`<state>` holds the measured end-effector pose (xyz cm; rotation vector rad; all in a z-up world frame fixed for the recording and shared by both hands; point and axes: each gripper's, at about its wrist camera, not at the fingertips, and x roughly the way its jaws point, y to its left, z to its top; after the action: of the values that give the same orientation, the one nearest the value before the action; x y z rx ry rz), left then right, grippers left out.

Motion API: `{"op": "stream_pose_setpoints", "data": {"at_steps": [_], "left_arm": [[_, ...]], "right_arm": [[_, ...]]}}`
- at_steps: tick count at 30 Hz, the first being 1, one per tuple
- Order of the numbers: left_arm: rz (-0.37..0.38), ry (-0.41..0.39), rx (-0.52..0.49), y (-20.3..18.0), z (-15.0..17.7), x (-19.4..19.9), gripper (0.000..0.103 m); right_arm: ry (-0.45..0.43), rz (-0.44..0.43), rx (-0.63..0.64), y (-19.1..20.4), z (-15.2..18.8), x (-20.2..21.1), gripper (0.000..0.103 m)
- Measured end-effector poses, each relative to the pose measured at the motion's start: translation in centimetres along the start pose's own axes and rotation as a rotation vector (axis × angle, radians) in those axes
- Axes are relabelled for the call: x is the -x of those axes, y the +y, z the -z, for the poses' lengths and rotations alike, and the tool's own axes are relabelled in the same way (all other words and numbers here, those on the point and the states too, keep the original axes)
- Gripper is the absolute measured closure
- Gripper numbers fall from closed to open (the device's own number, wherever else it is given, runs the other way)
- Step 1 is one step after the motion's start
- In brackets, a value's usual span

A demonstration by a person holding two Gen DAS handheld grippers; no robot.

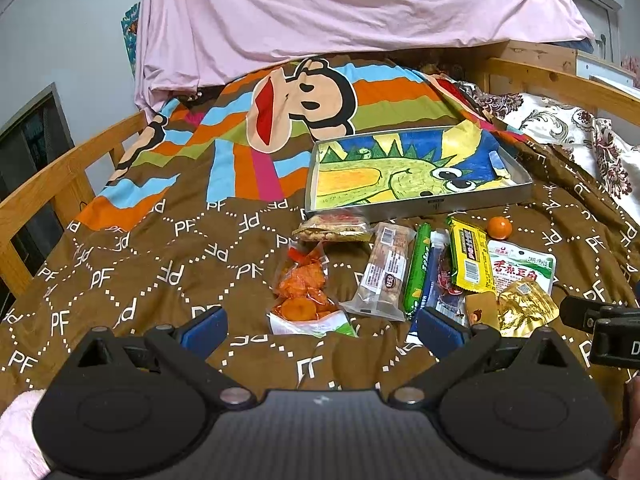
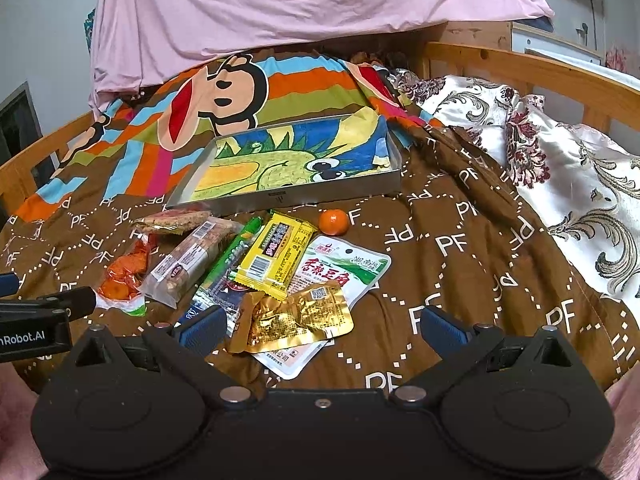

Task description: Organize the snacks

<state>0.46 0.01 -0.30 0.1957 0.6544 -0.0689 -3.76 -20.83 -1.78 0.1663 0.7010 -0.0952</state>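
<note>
Several snack packets lie on a brown bedspread in front of a shallow grey tray with a dinosaur drawing inside. Among them are an orange snack bag, a clear cake packet, a green stick, a yellow packet, a white-green pouch, a gold foil packet and a small orange. My left gripper is open and empty before the orange bag. My right gripper is open and empty over the gold packet.
Wooden bed rails run along both sides. A pink sheet hangs at the back. A flowered quilt lies on the right. The right gripper shows at the edge of the left view.
</note>
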Motion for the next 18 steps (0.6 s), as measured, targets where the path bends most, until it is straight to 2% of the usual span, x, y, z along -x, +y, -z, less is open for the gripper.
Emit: {"op": "stream_pose_setpoints", "data": {"at_steps": [9, 18], "left_arm": [[0.039, 0.084, 0.012, 0.4, -0.7, -1.1, 0.000], [0.102, 0.164, 0.034, 0.9, -2.1, -3.7, 0.000]], "right_arm": [[0.054, 0.006, 0.025, 0.4, -0.2, -0.9, 0.001], [0.098, -0.044, 0.085, 1.3, -0.8, -2.2, 0.001]]}}
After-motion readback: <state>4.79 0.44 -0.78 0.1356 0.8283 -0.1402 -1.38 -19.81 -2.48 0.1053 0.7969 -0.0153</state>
